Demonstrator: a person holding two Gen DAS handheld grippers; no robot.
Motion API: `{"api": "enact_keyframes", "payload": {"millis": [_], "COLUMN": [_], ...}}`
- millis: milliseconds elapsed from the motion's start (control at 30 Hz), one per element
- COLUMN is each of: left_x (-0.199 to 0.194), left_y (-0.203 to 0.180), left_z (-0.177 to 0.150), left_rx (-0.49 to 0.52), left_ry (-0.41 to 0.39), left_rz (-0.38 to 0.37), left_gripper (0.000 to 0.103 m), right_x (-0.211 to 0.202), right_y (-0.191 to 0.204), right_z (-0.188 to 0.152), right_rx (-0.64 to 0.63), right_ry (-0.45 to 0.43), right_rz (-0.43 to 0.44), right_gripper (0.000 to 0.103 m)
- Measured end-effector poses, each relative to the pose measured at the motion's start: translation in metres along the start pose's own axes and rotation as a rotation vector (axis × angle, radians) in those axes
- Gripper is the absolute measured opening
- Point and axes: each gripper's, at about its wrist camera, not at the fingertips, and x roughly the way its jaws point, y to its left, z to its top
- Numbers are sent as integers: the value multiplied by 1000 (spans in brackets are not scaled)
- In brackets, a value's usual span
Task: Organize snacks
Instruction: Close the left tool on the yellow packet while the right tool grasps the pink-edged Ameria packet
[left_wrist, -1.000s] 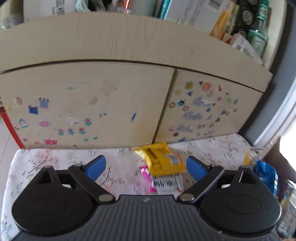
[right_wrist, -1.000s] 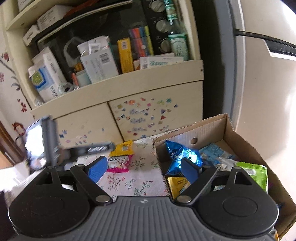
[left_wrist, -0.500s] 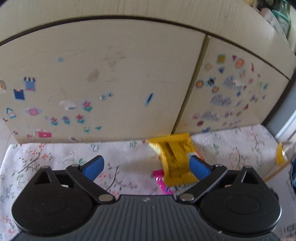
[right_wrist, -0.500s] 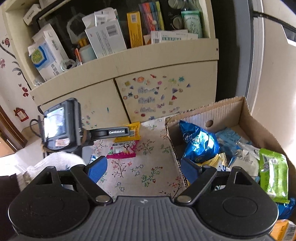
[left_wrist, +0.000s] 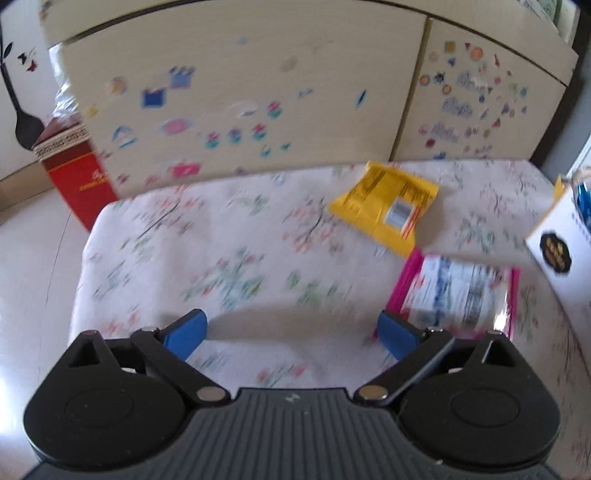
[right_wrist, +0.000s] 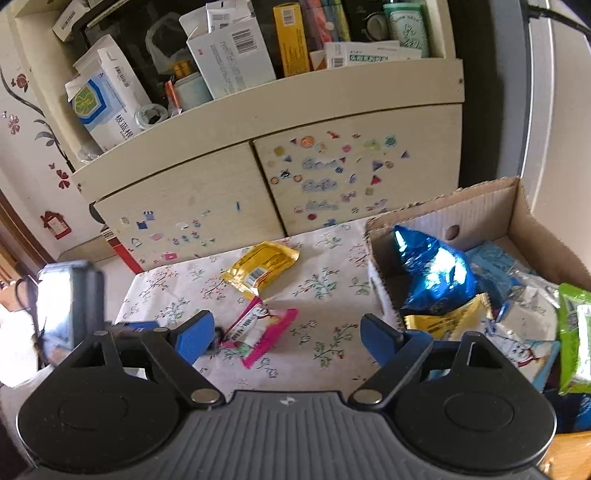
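A yellow snack packet (left_wrist: 384, 203) lies on the floral tablecloth (left_wrist: 221, 266) near the cabinet. A pink-and-white packet (left_wrist: 458, 291) lies just in front of it. My left gripper (left_wrist: 291, 334) hovers low over the cloth, open and empty, with its right fingertip (left_wrist: 397, 336) by the pink packet's near left corner. My right gripper (right_wrist: 287, 336) is open and empty above the cloth, between the pink packet (right_wrist: 258, 328) and the cardboard box (right_wrist: 517, 206). The yellow packet (right_wrist: 260, 267) lies beyond it. The box holds a blue foil bag (right_wrist: 432, 273), a gold packet (right_wrist: 447, 319) and a green packet (right_wrist: 574, 332).
A cream cabinet with stickered doors (right_wrist: 354, 177) stands right behind the table, its open shelf crowded with boxes and bottles. A red box (left_wrist: 77, 181) stands on the floor at the left. The left tool's housing (right_wrist: 70, 302) shows at the far left of the right wrist view.
My left gripper swung left and dropped towards the cloth, so both packets now sit to its right, and its jaws spread a little wider. The right gripper dipped slightly towards the table.
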Motion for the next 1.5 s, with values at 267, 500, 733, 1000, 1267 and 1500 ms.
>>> {"api": "enact_keyframes", "payload": {"millis": [267, 500, 733, 1000, 1267, 1500], "left_x": [-21, -18, 3, 21, 29, 45], "left_y": [26, 38, 30, 19, -10, -46], "left_z": [6, 39, 54, 59, 65, 71], "left_rx": [-50, -67, -27, 93, 238, 346], "left_ry": [-34, -156, -155, -146, -165, -180], "left_rz": [8, -114, -177, -192, -215, -222], "left_gripper": [96, 96, 96, 95, 96, 96], "right_x": [26, 64, 95, 110, 118, 101], "right_y": [9, 26, 28, 32, 42, 26], "right_z": [-3, -4, -8, -8, -25, -27], "right_rx": [-51, -255, -327, -396, -489, -442], "right_ry": [28, 43, 66, 41, 107, 121], "right_rz": [14, 72, 123, 143, 101, 79], "right_gripper": [80, 80, 85, 90, 62, 56]}}
